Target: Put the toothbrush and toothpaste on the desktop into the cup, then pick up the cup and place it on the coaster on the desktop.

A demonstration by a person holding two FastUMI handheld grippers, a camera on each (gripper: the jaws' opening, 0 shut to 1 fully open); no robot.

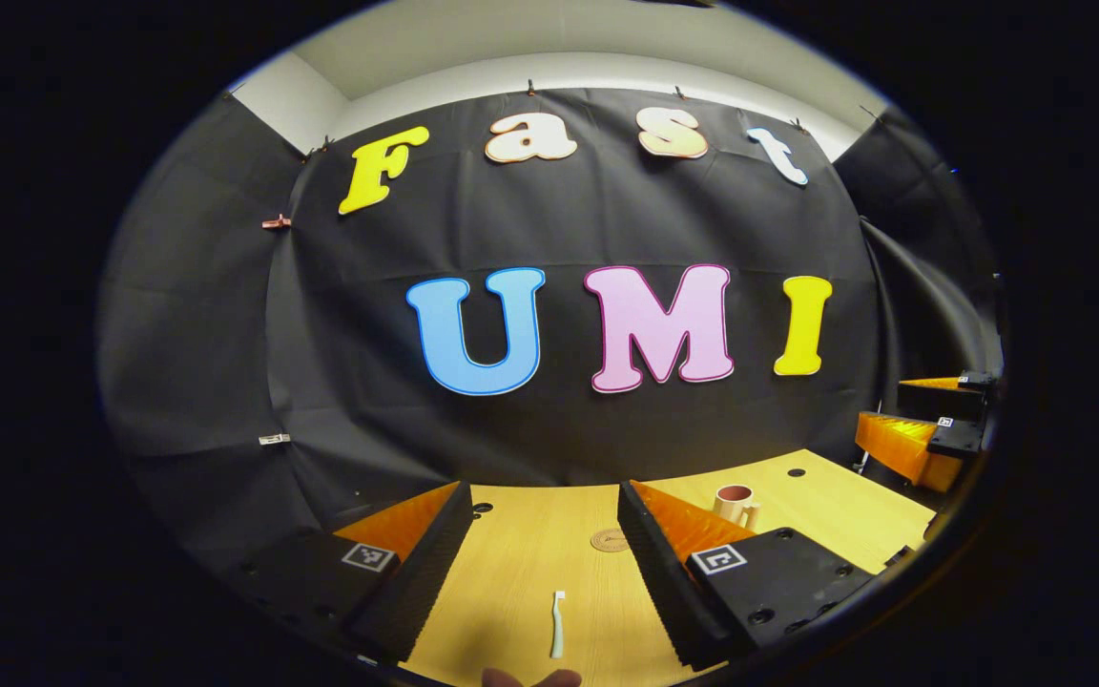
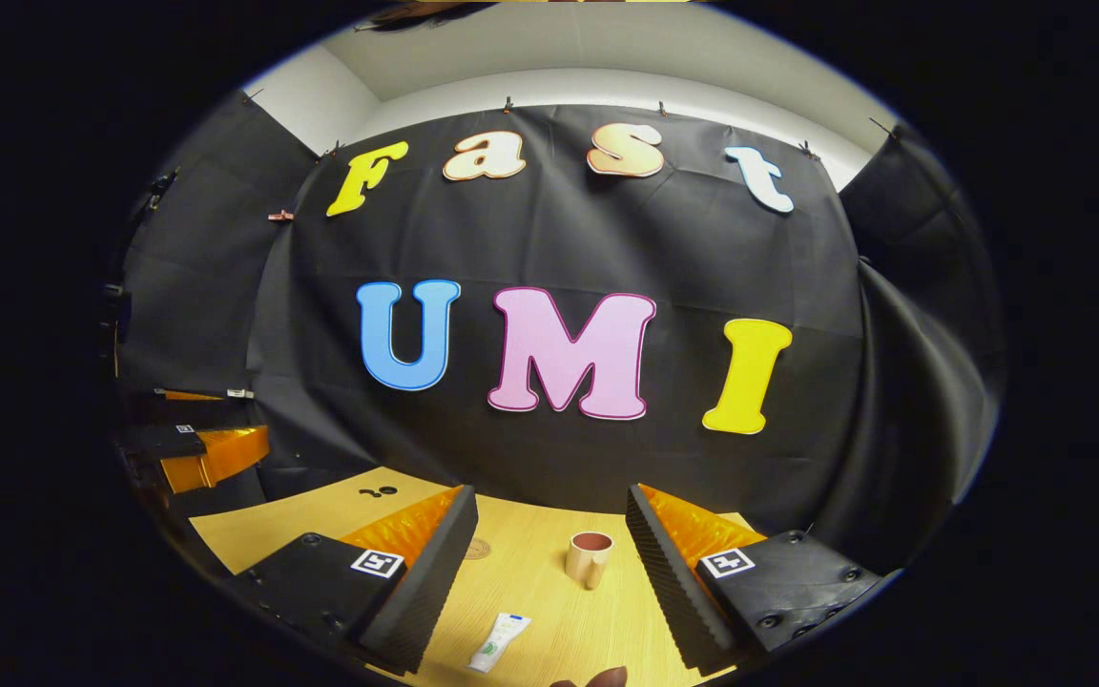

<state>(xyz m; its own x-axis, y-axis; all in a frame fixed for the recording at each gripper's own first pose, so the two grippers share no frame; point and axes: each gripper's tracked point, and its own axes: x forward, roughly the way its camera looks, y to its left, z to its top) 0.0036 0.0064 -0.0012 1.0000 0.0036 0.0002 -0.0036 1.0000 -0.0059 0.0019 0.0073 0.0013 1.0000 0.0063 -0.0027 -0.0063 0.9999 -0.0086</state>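
Toothbrush (image 1: 558, 624), slim, pale plastic, flat on the light wooden counter (image 1: 521, 563), lined up between the wide-open left tongs (image 1: 546, 572), seemingly to be taken first. White toothpaste tube (image 2: 499, 641) likewise flat, framed by the wide, empty right tongs (image 2: 549, 572). Pinkish ceramic cup (image 2: 590, 556) upright farther back, mouth free for loading; round woven coaster (image 1: 610, 540) bare, left of cup.

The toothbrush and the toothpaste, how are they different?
The toothbrush is thin like a stick; the toothpaste is a wider, flat tube. The toothbrush lies between the open fingers of the left gripper; the toothpaste lies between the open fingers of the right gripper. Both are pale, lie flat on the wooden desktop, and are not yet in the cup.
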